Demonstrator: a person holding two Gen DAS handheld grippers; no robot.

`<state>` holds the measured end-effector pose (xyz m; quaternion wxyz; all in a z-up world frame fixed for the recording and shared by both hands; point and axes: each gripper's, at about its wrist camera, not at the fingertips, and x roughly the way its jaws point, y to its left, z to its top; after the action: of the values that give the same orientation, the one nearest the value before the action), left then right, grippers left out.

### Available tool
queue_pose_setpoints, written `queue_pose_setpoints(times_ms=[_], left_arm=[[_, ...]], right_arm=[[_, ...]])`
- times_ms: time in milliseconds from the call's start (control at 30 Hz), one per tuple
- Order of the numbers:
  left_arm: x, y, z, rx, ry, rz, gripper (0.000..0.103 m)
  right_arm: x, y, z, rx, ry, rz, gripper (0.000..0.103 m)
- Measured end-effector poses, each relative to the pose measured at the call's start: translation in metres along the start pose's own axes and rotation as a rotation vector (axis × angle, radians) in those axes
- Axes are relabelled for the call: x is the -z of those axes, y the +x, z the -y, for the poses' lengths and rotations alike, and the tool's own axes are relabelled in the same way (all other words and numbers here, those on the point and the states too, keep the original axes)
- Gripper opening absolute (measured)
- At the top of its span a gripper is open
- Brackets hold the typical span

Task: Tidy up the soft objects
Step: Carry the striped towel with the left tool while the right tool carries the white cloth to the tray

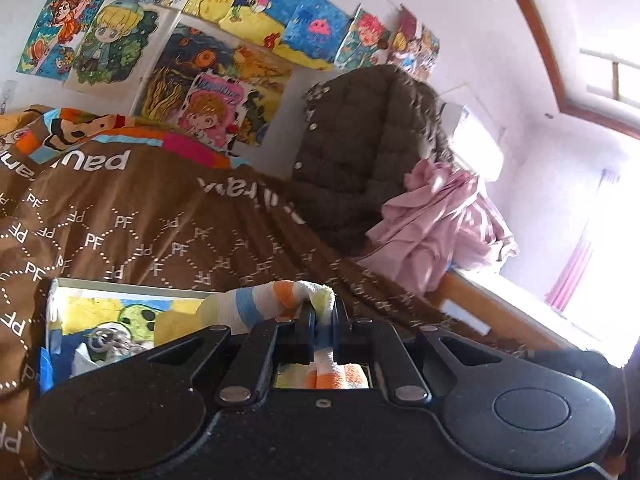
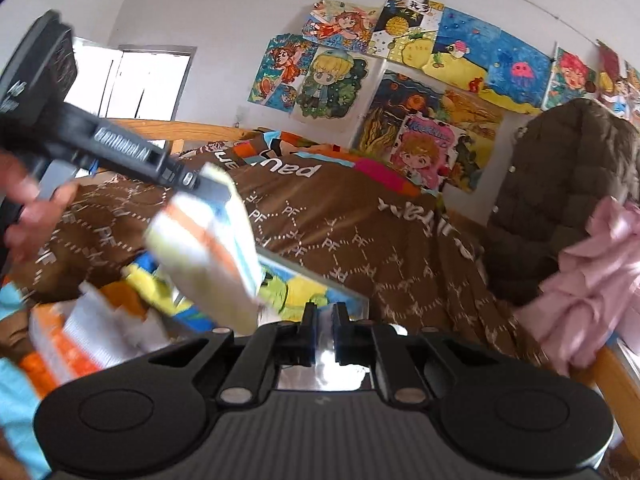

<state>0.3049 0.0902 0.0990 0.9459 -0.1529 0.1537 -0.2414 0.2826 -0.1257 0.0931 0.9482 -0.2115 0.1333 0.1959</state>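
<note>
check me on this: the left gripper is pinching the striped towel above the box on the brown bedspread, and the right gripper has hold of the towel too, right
Not quite. The left gripper does pinch the striped towel above the box on the brown bedspread, as the left wrist view shows. But the right gripper holds nothing: in the right wrist view its jaws are shut with no cloth between them, and the towel hangs from the left gripper alone.
</note>
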Motion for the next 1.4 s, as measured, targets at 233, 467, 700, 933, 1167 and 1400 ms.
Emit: queue_pose_setpoints(times_ms=[233,467,700,933,1167,1400], left_arm=[[-0.008,0.043,-0.046,-0.024,-0.001,0.010,0.007],[-0.009,0.079,-0.081,-0.078,0.013,0.051,0.007],[0.002,0.102,-0.105,-0.151,0.019,0.014,0.007],[0.018,0.110,-0.123,-0.218,0.000,-0.050,0.007],[0.033,0.113,-0.130,-0.267,0.008,-0.136,0.008],[0.042,0.121,-0.126,-0.299,0.026,-0.220,0.010]], right_arm=[[-0.021,0.100,0.002,0.008,0.099,-0.034,0.008],[-0.027,0.171,-0.009,0.003,0.058,-0.046,0.008],[-0.022,0.207,-0.025,-0.032,-0.003,-0.080,0.008],[0.000,0.213,-0.032,-0.049,-0.025,-0.148,0.009],[0.022,0.213,-0.018,-0.024,-0.005,-0.231,0.010],[0.034,0.214,-0.008,-0.004,0.029,-0.299,0.015]])
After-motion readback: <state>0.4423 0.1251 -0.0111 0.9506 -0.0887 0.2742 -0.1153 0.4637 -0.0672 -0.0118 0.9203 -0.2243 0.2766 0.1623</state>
